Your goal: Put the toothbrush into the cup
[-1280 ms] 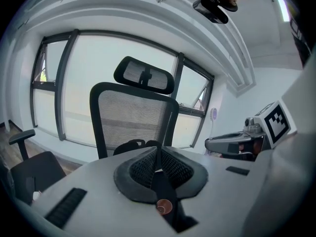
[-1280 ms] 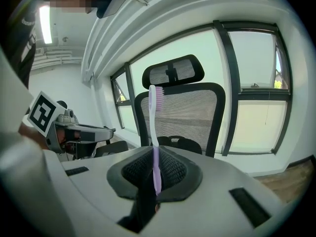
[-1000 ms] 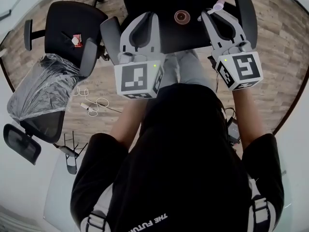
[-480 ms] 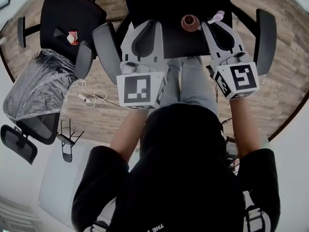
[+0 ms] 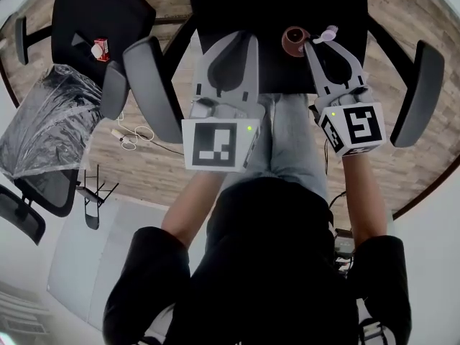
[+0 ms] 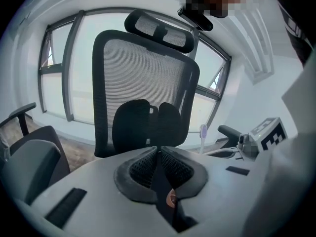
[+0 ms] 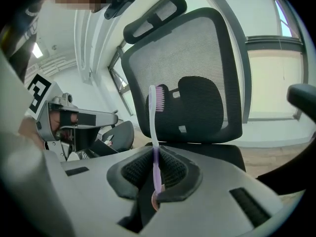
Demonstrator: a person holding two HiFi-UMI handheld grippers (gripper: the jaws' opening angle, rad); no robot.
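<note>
Head view shows the person standing over an office chair (image 5: 273, 6) whose black seat fills the upper centre of the frame, armrests flaring at either side. Both grippers reach out over that seat. The left gripper (image 5: 237, 37) has its jaws pressed together on nothing, and seems merely parked out of the way. The right gripper (image 5: 321, 46) has its jaws clenched on the handle of the toothbrush (image 5: 328, 31), so the bristled head sticks out beyond the tips. This likely leaves a free length to go into the cup (image 5: 293, 40). The cup, small and reddish-brown, stands open-mouthed on the seat just left of the brush head, apart from it; the brush is not yet inside.

The right gripper view shows the toothbrush (image 7: 156, 132) standing straight up from the closed jaws against the chair's mesh back.

The floor (image 5: 402, 27) is wood plank. At the left edge of the frame sits a chair wrapped in plastic (image 5: 43, 131), above it another black chair (image 5: 93, 9), and a white cable (image 5: 129, 136) lies on the floor. The left gripper view shows large windows (image 6: 64, 78) behind the chair.
</note>
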